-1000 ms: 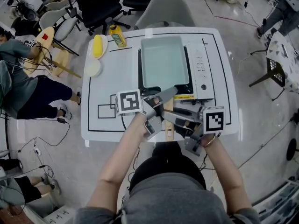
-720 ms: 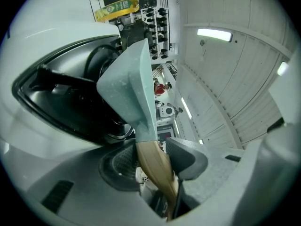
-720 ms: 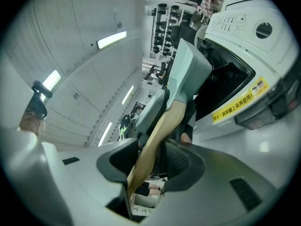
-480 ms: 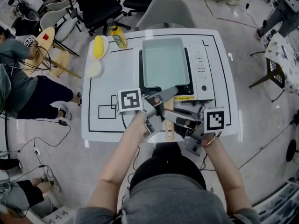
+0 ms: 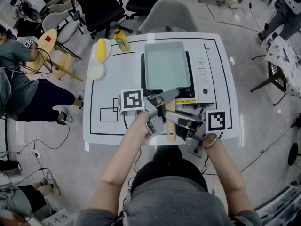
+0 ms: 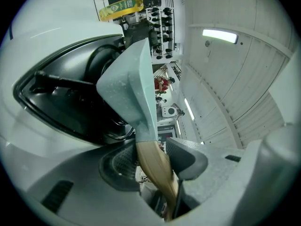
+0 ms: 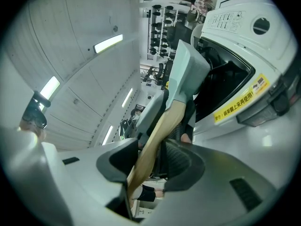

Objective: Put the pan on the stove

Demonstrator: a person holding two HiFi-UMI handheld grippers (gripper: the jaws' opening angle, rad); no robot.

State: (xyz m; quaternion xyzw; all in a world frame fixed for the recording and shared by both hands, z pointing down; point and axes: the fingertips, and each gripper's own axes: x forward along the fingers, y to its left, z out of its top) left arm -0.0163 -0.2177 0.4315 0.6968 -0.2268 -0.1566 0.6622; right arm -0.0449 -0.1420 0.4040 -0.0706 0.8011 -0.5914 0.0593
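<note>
1. Left hand-held gripper (image 6: 153, 155): points level. Its jaws are drawn in narrow on the handle (image 5: 171, 132), one ribbed pad on each flank of the wood.
2. Bottle (image 5: 121, 40), yellow: stands at the far edge of the tabletop (image 5: 110, 79), well ahead of the left hand-held gripper and off to its left. It plays no part in the task.
3. Handle: pale wood, tapered. It runs back from the pan toward the person and passes between both pairs of jaws. I judge it the only sensible hold, being stiff and dry-looking. Its smooth taper could twist under a single pinch.
4. Pan (image 5: 164, 65): rectangular, pale blue-green, empty. It lies straight ahead of both sets of fingertips, over the stove's burner. Whether it rests fully down cannot be told. I judge it rigid and moderately heavy. With its weight forward of the hold it would be nose-heavy, so two grips suit it.
5. Stove (image 5: 203, 74): white casing, black burner well. It sits beneath the pan, just beyond the fingertips.
6. Right hand-held gripper (image 7: 150, 161): points level, with its jaws clamped on the same handle, behind the left gripper's hold.
</note>
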